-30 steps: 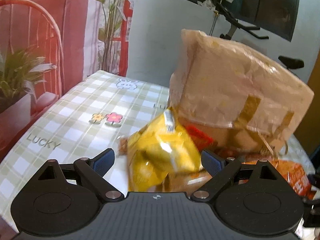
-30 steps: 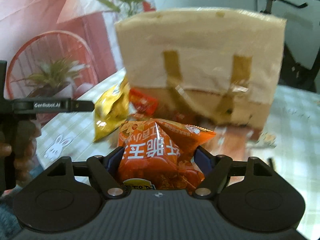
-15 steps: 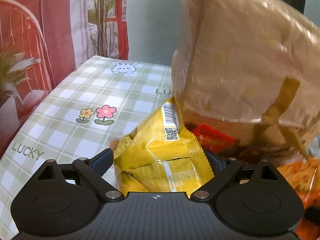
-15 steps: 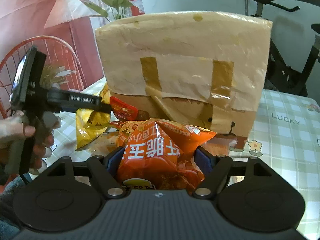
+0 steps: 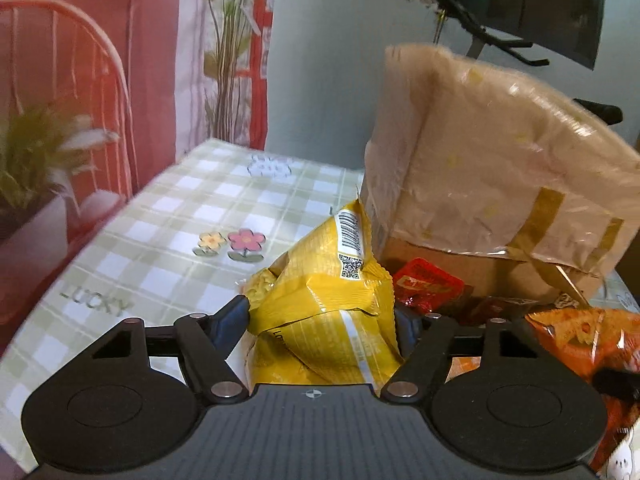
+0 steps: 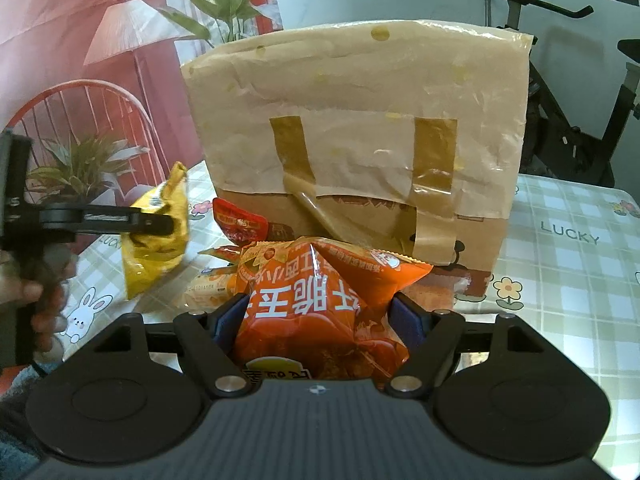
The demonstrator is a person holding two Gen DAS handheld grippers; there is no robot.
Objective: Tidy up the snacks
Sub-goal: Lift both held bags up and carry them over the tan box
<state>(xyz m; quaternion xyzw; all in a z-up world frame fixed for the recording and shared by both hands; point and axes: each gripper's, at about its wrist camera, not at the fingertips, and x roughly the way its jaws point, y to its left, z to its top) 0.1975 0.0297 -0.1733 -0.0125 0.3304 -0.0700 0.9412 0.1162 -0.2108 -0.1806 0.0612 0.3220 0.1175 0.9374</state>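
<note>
My left gripper (image 5: 322, 322) is shut on a yellow snack bag (image 5: 324, 304) and holds it lifted above the table; this yellow bag also shows in the right wrist view (image 6: 158, 236), gripped by the left gripper (image 6: 160, 222). My right gripper (image 6: 316, 316) is shut on an orange snack bag (image 6: 320, 300) in front of a tall brown paper bag (image 6: 360, 132). The orange bag shows at the right of the left wrist view (image 5: 580, 340). The paper bag (image 5: 500, 184) stands just behind both snacks.
A red packet (image 6: 240, 222) and a pale wrapped snack (image 6: 208, 290) lie at the foot of the paper bag; the red packet also shows in the left wrist view (image 5: 428, 286). The checked tablecloth (image 5: 168, 232) covers the table. An exercise bike (image 6: 572, 92) stands behind.
My left gripper closed on the yellow bag and lifted it off the table. My right gripper kept hold of the orange bag and edged closer to the paper bag.
</note>
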